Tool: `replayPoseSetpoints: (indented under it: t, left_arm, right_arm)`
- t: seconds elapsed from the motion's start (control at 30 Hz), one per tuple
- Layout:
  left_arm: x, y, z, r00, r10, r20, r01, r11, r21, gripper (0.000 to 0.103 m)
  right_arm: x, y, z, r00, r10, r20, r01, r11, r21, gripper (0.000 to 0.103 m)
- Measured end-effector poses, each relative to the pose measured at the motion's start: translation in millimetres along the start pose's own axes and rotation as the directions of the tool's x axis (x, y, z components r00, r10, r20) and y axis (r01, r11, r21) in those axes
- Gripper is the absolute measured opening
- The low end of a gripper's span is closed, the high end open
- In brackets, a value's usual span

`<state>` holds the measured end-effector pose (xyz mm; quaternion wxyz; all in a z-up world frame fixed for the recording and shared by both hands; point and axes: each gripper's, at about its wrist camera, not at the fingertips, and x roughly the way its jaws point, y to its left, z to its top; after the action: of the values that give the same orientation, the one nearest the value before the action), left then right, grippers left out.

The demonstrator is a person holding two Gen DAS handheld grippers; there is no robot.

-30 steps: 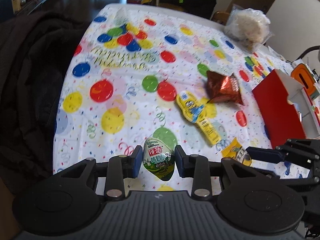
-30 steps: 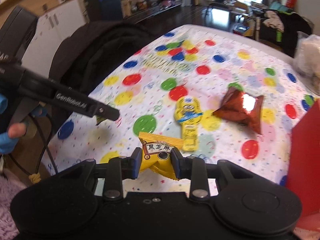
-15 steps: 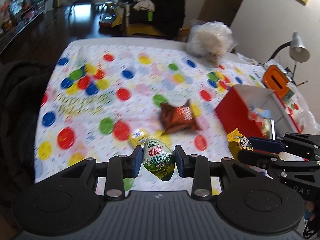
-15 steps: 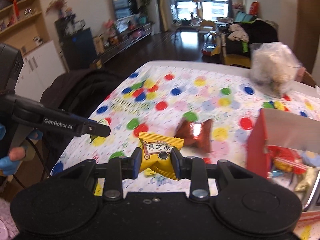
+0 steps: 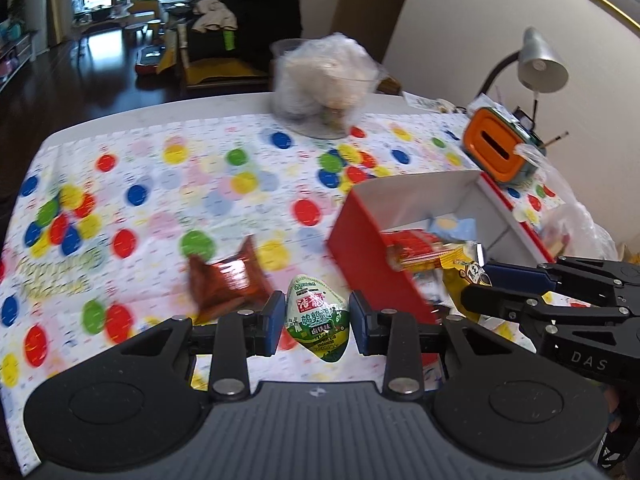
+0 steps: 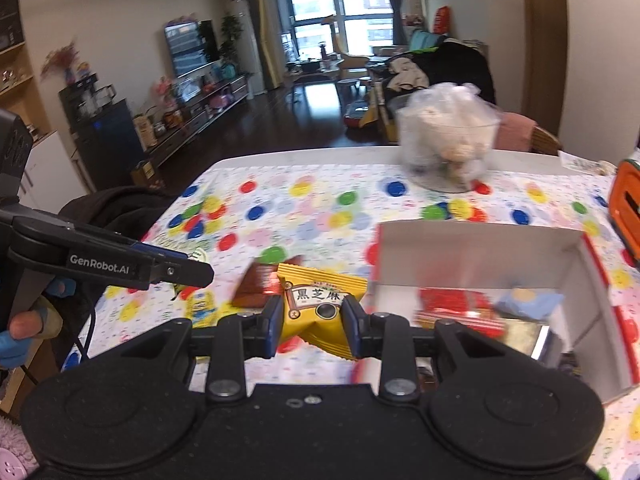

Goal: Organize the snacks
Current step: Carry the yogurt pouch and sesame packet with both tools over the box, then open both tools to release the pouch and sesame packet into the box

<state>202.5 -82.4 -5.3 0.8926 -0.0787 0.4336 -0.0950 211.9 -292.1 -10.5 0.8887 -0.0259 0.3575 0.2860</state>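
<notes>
My left gripper point(image 5: 316, 322) is shut on a green and white egg-shaped snack packet point(image 5: 318, 318), held above the table just left of the red box point(image 5: 368, 256). My right gripper point(image 6: 310, 322) is shut on a yellow snack packet point(image 6: 320, 308), held left of the open box point(image 6: 472, 254), which holds several snacks. The right gripper with its yellow packet also shows in the left wrist view point(image 5: 476, 284), over the box's near corner. A red-brown foil packet point(image 5: 224, 280) lies on the table left of the box. A yellow flat packet point(image 6: 202, 304) lies near the left gripper.
The table has a polka-dot cloth point(image 5: 160, 200). A clear bag of food point(image 5: 326, 80) stands at the far edge. An orange container point(image 5: 498, 150) and a desk lamp point(image 5: 540, 64) stand behind the box. A dark coat point(image 6: 116, 208) hangs at the table's left side.
Both grippers have lifted and swung right toward the red box, each still holding its packet. The box interior has come into fuller view.
</notes>
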Motion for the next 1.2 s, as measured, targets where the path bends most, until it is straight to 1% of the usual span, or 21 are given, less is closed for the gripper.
replayPoseSetpoints:
  t: [0.47, 0.73, 0.93, 1.13, 1.2]
  left_arm:
    - [63.7, -94.0, 27.6, 0.997, -0.028, -0.071, 0.034, 0.995, 0.096, 0.034]
    - [100.2, -128.0, 34.6, 0.992, -0.032, -0.124, 0.048, 0.991, 0.127, 0.034]
    - [129.4, -143.0, 39.4, 0.985, -0.031, -0.171, 0.054, 0.990, 0.132, 0.034]
    - [158.0, -156.8, 37.6, 0.974, -0.003, -0.225, 0.041, 0.986, 0.162, 0.034]
    - [164.9, -160.6, 37.9, 0.970, -0.005, -0.243, 0.048, 0.984, 0.171, 0.034]
  right_arm:
    - [-8.7, -105.4, -8.4, 0.997, -0.073, -0.025, 0.074, 0.995, 0.063, 0.030]
    - [-5.0, -149.7, -20.3, 0.991, -0.117, -0.063, 0.122, 0.990, 0.076, 0.030]
    - [5.6, -170.4, -29.4, 0.982, -0.157, -0.106, 0.164, 0.985, 0.062, 0.030]
    - [21.1, -169.4, -37.3, 0.975, -0.169, -0.144, 0.169, 0.986, -0.006, 0.030]
    - [25.4, -170.9, -39.6, 0.974, -0.166, -0.157, 0.166, 0.986, -0.014, 0.030]
